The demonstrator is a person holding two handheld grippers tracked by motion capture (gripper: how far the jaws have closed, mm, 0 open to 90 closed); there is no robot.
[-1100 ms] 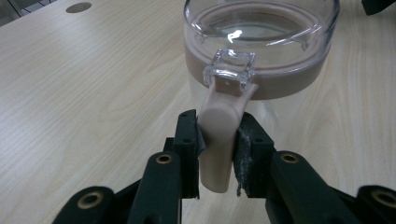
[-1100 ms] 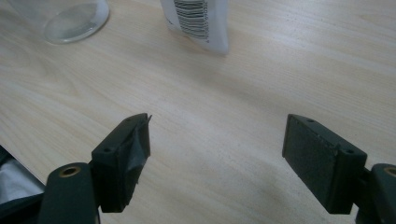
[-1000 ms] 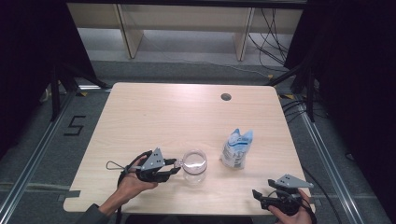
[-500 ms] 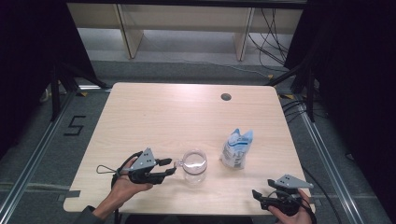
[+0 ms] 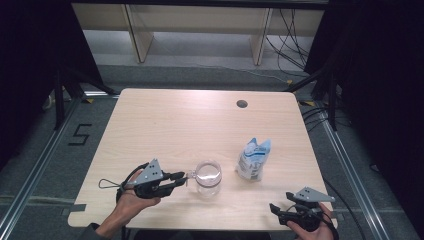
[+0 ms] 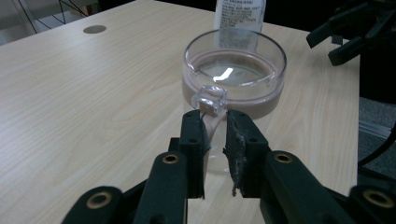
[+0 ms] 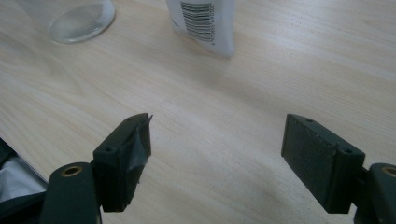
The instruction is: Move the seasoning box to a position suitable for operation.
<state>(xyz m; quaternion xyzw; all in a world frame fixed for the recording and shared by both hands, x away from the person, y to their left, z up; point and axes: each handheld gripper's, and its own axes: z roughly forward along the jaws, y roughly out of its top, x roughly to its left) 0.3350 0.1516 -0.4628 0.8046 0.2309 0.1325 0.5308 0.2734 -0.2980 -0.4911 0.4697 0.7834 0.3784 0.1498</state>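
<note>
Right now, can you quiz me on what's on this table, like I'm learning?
1. True or false: the mug lies on its side.
2. Which gripper has the mug's handle between its jaws: A left, B right?
3. What stands right of the mug in the high view?
Key: 1 false, it stands upright. 2 A: the left gripper jaws, which have just been closing, pinch the handle; the right gripper is open over the table. 3 the pouch.

Cup (image 5: 208, 176) on table (image 5: 175, 125), pouch (image 5: 254, 159) right of it
</note>
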